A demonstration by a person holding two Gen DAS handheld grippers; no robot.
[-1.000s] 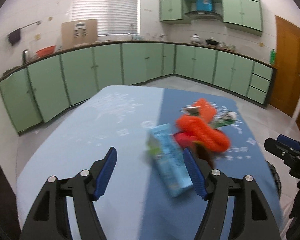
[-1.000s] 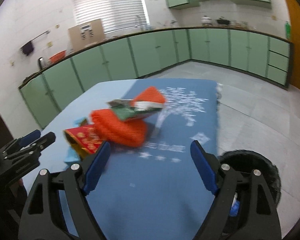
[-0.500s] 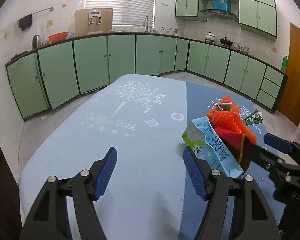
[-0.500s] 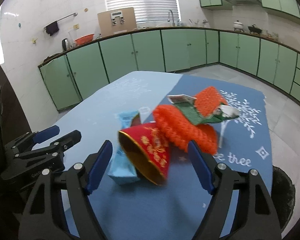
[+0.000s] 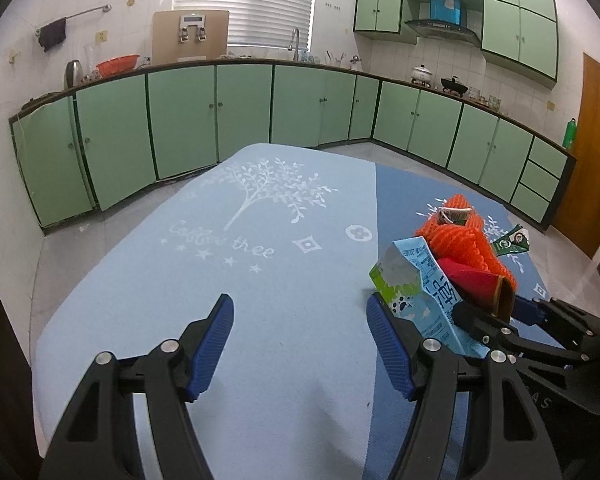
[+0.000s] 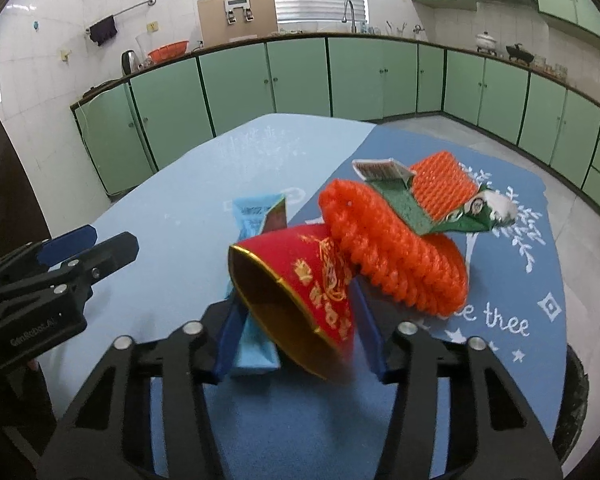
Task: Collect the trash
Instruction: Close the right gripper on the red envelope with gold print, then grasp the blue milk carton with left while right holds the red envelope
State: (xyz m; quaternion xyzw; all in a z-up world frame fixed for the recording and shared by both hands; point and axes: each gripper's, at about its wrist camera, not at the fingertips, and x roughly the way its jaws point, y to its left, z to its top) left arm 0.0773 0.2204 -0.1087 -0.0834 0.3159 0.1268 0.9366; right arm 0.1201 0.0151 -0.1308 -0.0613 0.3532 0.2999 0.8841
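A red paper cup [image 6: 308, 276] with a gold rim lies on its side between the fingers of my right gripper [image 6: 296, 308], whose jaws are closing; both pads touch it. Behind it sit a light-blue milk carton [image 6: 256, 216], an orange foam net [image 6: 388, 248] and a green wrapper [image 6: 404, 204]. In the left wrist view my left gripper [image 5: 300, 308] hangs open over the blue tablecloth [image 5: 260, 280] with nothing between its fingers. The milk carton [image 5: 424, 288] stands just right of its right finger, and the right gripper [image 5: 492, 312] is on the red cup [image 5: 476, 284].
A black bin [image 6: 576, 392] stands on the floor off the table's right edge. Green cabinets [image 5: 240, 116] run along the walls beyond the table. The left gripper [image 6: 80, 244] shows at the left in the right wrist view.
My right gripper moved in over the trash pile and its jaws narrowed around the red cup. The left gripper shifted left off the milk carton and stayed open.
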